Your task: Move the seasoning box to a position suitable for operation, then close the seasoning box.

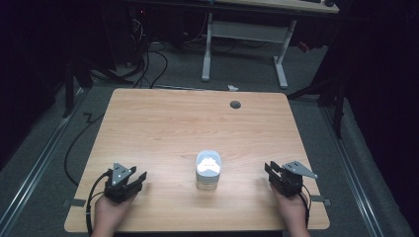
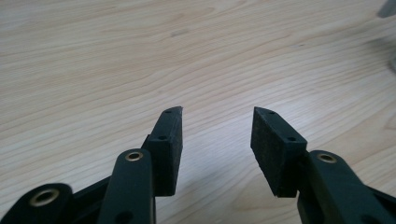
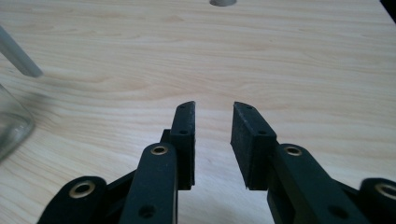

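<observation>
Near edge: left tool [image 1: 140, 178] and right tool [image 1: 271, 170] rested on worktop [image 1: 163, 123], jaws parted, empty, flanking lidded jar [image 1: 208, 170].

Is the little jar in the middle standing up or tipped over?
Standing up. The jar sits on its base on the table, its white lid facing up, between the left gripper and right gripper.

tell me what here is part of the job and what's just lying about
Part of the job:
- jar, clear with a grey lid, standing between the grippers
- left gripper, open, empty
- right gripper, open, empty

Just lying about:
- grommet hole at the table's far edge
- white scrap on the floor
- white desk frame behind
</observation>
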A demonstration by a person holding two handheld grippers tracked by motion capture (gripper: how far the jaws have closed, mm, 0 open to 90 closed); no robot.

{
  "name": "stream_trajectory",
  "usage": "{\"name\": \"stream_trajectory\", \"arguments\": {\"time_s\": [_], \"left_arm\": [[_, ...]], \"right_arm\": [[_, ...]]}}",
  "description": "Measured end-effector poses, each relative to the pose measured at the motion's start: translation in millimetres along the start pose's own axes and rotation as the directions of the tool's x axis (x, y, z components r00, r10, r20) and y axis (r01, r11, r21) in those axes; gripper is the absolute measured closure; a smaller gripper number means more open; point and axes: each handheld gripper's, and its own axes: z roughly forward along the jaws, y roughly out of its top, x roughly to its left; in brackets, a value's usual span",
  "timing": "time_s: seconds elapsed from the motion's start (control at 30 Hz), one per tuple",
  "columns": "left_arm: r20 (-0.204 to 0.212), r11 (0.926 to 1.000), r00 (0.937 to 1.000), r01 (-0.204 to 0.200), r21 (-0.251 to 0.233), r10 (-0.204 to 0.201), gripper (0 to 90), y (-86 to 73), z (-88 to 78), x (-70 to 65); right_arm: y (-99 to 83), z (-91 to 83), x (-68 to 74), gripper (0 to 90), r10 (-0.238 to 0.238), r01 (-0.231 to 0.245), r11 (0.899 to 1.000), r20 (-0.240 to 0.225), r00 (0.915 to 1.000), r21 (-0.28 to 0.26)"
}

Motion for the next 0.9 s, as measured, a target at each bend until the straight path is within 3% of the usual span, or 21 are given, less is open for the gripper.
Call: {"name": "stream_trajectory", "arguments": {"time_s": [0.17,0.33,0.4,0.47,0.53,0.67,0.77,0.9], "left_arm": [[-0.033,0.9999,0.9994,0.011,-0.011,-0.011,52.9,2.6,-0.6,8.6],[-0.020,0.9995,0.9993,0.031,-0.002,-0.032,52.4,-0.4,0.0,6.3],[-0.007,0.9998,0.9998,0.020,0.005,-0.020,52.4,-2.1,-1.1,3.2],[0.002,0.9999,1.0000,-0.001,0.011,0.001,52.3,-4.5,-3.0,-1.0],[0.016,0.9998,0.9998,0.006,0.017,-0.007,52.2,-5.4,-5.6,-4.4],[0.009,0.9999,0.9998,0.016,0.006,-0.016,52.2,-6.4,-6.6,-8.6],[0.008,0.9997,0.9999,-0.009,0.024,0.008,52.0,-10.1,-4.9,-9.4],[0.007,0.9996,0.9997,0.023,0.019,-0.023,51.9,-7.6,-4.7,-5.3]], "right_arm": [[-13.5,-7.5,-7.8,63.7,-0.008,0.007,1.000,0.031,0.9995,0.024],[-18.8,-16.6,-8.1,58.9,-0.017,0.016,1.000,0.046,0.9988,0.017],[-20.8,-17.8,-8.4,58.2,-0.021,0.020,1.000,0.051,0.9985,0.022],[-22.1,-17.5,-9.6,57.8,-0.018,0.017,1.000,0.048,0.9987,0.024],[-22.5,-16.3,-9.7,57.2,-0.018,0.018,0.999,0.036,0.9992,0.027],[-23.3,-17.8,-6.7,56.2,-0.040,0.039,0.999,0.029,0.9988,0.025],[-23.4,-19.3,-6.8,55.9,-0.028,0.028,0.999,0.025,0.9993,0.016],[-23.8,-15.2,-5.6,55.6,-0.038,0.037,0.999,0.021,0.9991,0.032]]}}
